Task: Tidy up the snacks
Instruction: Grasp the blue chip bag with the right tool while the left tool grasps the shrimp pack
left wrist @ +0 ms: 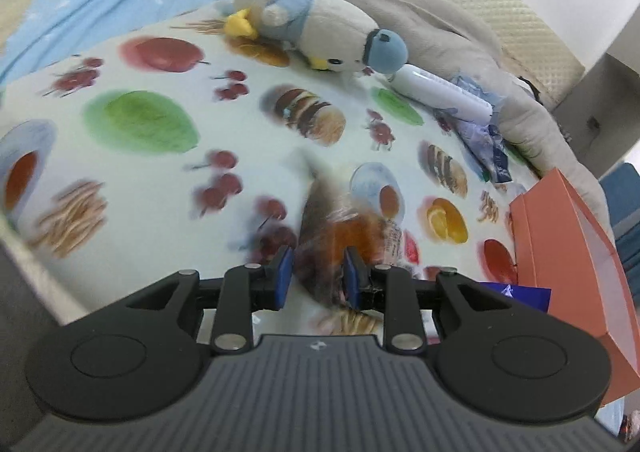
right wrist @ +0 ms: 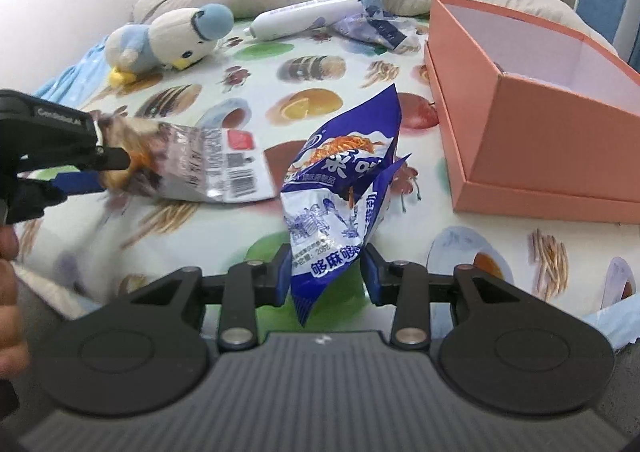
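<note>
A cloth [right wrist: 248,236] printed with fruit and pastries covers the surface and serves as the work area. On its right side stands an open orange box [right wrist: 532,124], its nearer wall cut low and its pale inside showing nothing from here; it sits within reach of both hands and is probably where the snacks are meant to go. At the far left lies a plush bird [right wrist: 168,40], and right of it a white tube [right wrist: 308,18] beside some crumpled blue wrapping [right wrist: 376,28], all well clear of the box and seemingly not part of the sorting. Two snack packs are in hand. The right gripper [right wrist: 326,272] is clamped on the bottom edge of a blue pack [right wrist: 340,176], which stands up from the jaws and leans toward the box, near its low wall but still outside it. The left gripper [left wrist: 316,276] is closed on a clear pack [right wrist: 188,164] of brown snacks; seen from the right camera it holds one end, so the labelled end sticks out rightward above the cloth, left of the blue pack and farther from the box. Gripping each pack by an edge lets the body hang free, which should make it easy to drop over the low wall. In the left view the clear pack is blurred.
</note>
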The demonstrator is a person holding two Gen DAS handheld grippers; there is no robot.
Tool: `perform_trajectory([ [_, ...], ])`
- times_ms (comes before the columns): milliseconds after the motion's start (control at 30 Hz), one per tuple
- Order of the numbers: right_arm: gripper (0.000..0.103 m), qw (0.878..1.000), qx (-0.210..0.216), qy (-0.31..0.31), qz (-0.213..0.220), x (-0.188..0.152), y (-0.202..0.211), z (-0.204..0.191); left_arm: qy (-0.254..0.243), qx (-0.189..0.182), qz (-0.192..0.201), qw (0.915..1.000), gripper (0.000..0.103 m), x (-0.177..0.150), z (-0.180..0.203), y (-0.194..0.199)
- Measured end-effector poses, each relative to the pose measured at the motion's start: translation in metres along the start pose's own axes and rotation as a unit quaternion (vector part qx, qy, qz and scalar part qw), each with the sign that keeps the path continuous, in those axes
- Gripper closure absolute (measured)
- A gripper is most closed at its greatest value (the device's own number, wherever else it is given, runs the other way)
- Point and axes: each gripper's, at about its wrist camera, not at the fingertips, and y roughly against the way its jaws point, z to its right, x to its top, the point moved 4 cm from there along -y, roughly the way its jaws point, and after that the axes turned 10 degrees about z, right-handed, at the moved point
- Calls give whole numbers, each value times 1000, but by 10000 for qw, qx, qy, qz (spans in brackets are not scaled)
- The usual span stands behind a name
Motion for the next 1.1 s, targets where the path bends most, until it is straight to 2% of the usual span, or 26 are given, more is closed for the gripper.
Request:
perform_trajectory([
  [67, 60, 10000, 30, 54, -42, -2, 3, 0, -66, -72, -197, 9998, 71, -6, 2, 4],
  [167, 34, 9999, -25, 128, -69, -2, 7, 2, -92, -122, -639, 9978, 56, -13, -2, 7],
  [200, 25, 9998, -103, 157, -40, -2, 8, 4, -156, -164, -700, 9973, 45, -13, -3, 10],
  [233, 24, 9997, -140, 189, 16, -2, 11, 5, -256, -186, -722, 9969, 39, -13, -4, 13],
  [367, 24, 9993, -121, 312, 169, 1, 17, 9, -809, -355, -731, 9934, 31, 1, -3, 21],
  [433, 24, 9986, -169, 407, 293, 6, 20, 9, -1290, -536, -843, 9866, 25, 9, 4, 19],
  [500, 24, 9975, -151, 526, 455, 12, 23, 6, -1917, -733, -846, 9751, 23, 18, 15, 19],
  [567, 24, 9969, -73, 616, 474, 16, 22, 3, -2458, -993, -822, 9607, 20, 22, 24, 17],
  [667, 24, 9971, -71, 659, 384, 18, 15, -1, -3221, -1349, -861, 9331, 17, 26, 38, 10],
  [700, 24, 9971, -108, 678, 328, 18, 12, -3, -3482, -1468, -809, 9223, 13, 27, 43, 8],
  [767, 24, 9974, -100, 681, 204, 18, 5, -5, -4045, -1618, -647, 8978, 7, 28, 52, 7],
  [867, 23, 9988, -73, 490, -25, 16, -5, -5, -4952, -1934, -549, 8452, 4, 23, 63, 1],
  [933, 21, 9993, -61, 362, -120, 12, -9, -3, -5312, -2042, -646, 8197, 4, 19, 66, -8],
  [1000, 21, 9996, 6, 227, -195, 10, -12, -2, -5535, -2132, -705, 8020, 4, 15, 68, -17],
  [1100, 21, 9996, 73, 107, -238, 9, -18, 1, -5756, -2222, -872, 7821, 4, 5, 71, -31],
])
